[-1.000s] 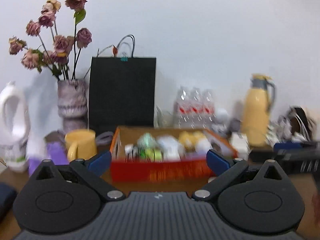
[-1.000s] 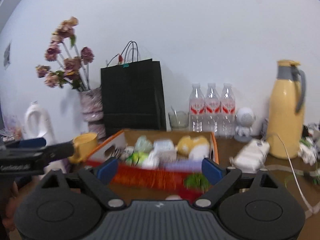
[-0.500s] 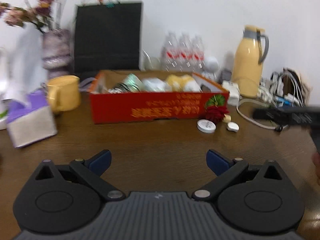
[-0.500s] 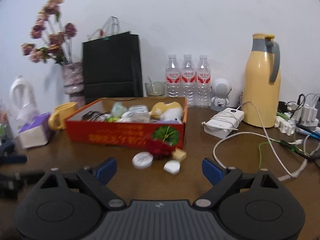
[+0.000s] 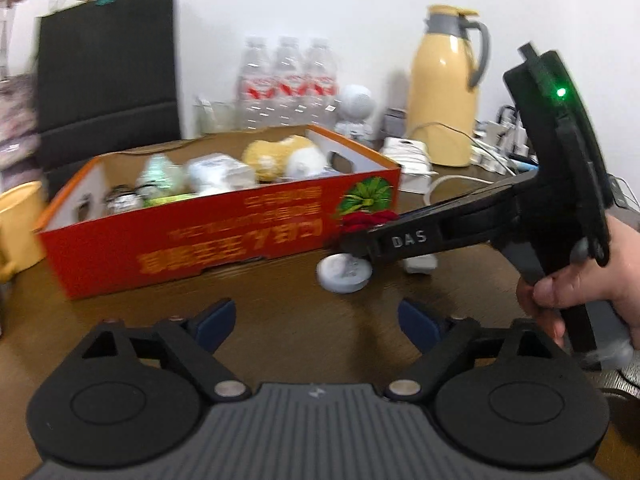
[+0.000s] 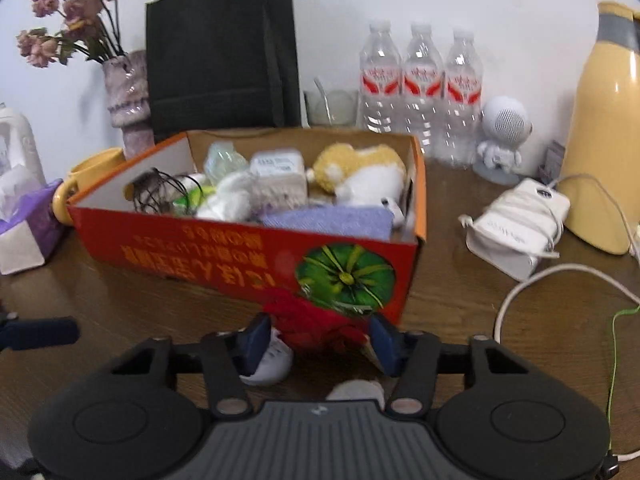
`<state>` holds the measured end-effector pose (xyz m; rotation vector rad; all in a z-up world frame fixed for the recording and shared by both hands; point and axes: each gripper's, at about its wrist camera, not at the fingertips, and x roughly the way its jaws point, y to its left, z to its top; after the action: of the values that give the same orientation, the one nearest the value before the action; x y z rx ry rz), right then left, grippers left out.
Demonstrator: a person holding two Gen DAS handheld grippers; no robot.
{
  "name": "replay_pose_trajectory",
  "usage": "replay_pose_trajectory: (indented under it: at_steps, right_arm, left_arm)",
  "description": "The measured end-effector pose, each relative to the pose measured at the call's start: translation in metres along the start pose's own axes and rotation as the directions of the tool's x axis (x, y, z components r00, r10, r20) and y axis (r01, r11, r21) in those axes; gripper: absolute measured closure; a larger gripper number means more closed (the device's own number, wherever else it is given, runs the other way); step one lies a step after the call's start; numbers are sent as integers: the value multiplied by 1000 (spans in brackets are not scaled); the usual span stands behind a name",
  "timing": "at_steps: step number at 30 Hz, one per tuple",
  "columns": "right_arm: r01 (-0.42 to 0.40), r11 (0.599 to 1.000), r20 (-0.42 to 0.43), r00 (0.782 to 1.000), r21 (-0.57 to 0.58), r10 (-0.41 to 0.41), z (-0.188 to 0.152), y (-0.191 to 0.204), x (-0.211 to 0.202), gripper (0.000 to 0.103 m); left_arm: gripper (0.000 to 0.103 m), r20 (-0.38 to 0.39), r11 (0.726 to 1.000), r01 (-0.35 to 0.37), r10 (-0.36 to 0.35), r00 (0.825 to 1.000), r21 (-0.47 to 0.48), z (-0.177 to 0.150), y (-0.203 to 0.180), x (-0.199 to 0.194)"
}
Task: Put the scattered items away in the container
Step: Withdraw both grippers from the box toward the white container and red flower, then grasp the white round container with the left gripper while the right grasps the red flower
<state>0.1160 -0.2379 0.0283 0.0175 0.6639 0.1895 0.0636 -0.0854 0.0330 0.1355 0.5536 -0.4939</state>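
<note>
A red cardboard box [image 6: 168, 240] [image 5: 224, 236] stands on the brown table, holding a yellow plush toy [image 6: 360, 164], a purple cloth [image 6: 332, 220] and several other items. A red fabric flower [image 6: 312, 322] [image 5: 366, 220] lies against the box's front right corner. My right gripper [image 6: 316, 340] is open with its fingers on either side of the flower. A white round disc [image 5: 344, 276] [image 6: 270, 364] and a small white piece [image 5: 420, 266] [image 6: 354, 390] lie beside it. My left gripper [image 5: 316, 320] is open and empty above bare table, in front of the box.
Behind the box stand a black paper bag [image 6: 224, 48], three water bottles [image 6: 420, 80], a flower vase [image 6: 128, 100] and a yellow mug [image 6: 92, 168]. At the right are a yellow thermos [image 6: 604, 132], a white charger [image 6: 516, 224] and cables [image 6: 560, 276]. A tissue box [image 6: 24, 232] sits left.
My right gripper has moved forward and down to the box corner and narrowed around the red flower. My left gripper has swung right; the right tool now fills its right side.
</note>
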Motion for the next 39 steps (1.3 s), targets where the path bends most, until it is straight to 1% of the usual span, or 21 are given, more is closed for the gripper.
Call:
replay_pose_trajectory:
  at_steps: [1, 4, 6, 8, 10, 12, 13, 15, 16, 17, 20, 22, 25, 27, 29, 30, 32, 36, 39]
  right_arm:
    - [-21, 999, 13, 1000, 26, 20, -1, -4, -2, 60]
    - [-80, 993, 65, 995, 86, 74, 0, -18, -10, 66]
    - [-101, 989, 93, 991, 106, 91, 1, -25, -16, 67]
    - [-116, 986, 111, 988, 121, 103, 3, -32, -22, 67]
    - [-142, 981, 140, 982, 129, 123, 3, -37, -31, 67]
    - [-168, 977, 179, 973, 132, 144, 2, -42, -40, 67]
    - [-174, 976, 193, 970, 133, 146, 2, -44, -43, 67]
    - [-176, 975, 207, 967, 134, 146, 3, -45, -48, 67]
    - [-171, 977, 204, 969, 131, 142, 3, -45, -48, 67]
    - [-161, 979, 200, 971, 124, 135, 2, -45, -47, 67]
    - [-120, 988, 185, 978, 94, 101, -1, -40, -45, 67]
    - [-111, 990, 189, 978, 82, 94, -1, -37, -47, 67]
    - [-109, 992, 210, 973, 63, 94, -1, -33, -53, 67]
    - [-93, 994, 225, 971, 55, 79, -2, -26, -57, 67]
    - [-27, 999, 224, 974, 32, 19, -3, -11, -62, 67]
    - [-14, 1000, 229, 973, 26, 7, -6, -3, -67, 67]
    - [-25, 999, 252, 967, 23, 18, -13, 16, -83, 67]
    - [-32, 999, 304, 952, 10, 27, -32, 52, -122, 67]
    - [-25, 1000, 326, 945, -5, 26, -47, 71, -149, 67]
  left_arm:
    - [16, -5, 1000, 12, -12, 1000, 10, 4, -2, 7]
    - [17, -2, 999, 2, -1, 1000, 47, 12, -8, 25]
    - [18, -9, 999, 14, -13, 1000, 51, 16, -10, 37]
    - [20, -32, 999, 15, -14, 999, 37, 21, -10, 48]
    - [26, -58, 1000, 2, -1, 998, 14, 24, -11, 59]
    - [37, -88, 1000, 1, -2, 996, -20, 26, -10, 68]
    - [40, -100, 999, 0, -3, 995, -33, 27, -9, 71]
    - [50, -92, 999, -20, 17, 996, -33, 27, -9, 72]
    - [54, -91, 999, -17, 14, 996, -34, 28, -9, 75]
    - [62, -85, 999, -14, 11, 996, -31, 28, -10, 75]
    - [63, -80, 999, -31, 29, 996, -24, 28, -11, 73]
    - [63, -73, 998, -61, 58, 996, -36, 26, -9, 65]
    - [63, -12, 991, -97, 96, 995, -87, 23, 1, 33]
    - [63, 42, 978, -158, 165, 985, -135, 18, 10, 6]
    - [63, 76, 959, -217, 233, 969, -182, 10, 20, -21]
    - [63, 91, 947, -245, 268, 959, -208, 5, 24, -34]
    - [63, 120, 926, -287, 323, 939, -247, -7, 31, -59]
    - [63, 151, 903, -350, 393, 907, -251, -26, 34, -99]
    - [62, 178, 897, -367, 414, 893, -246, -44, 31, -128]
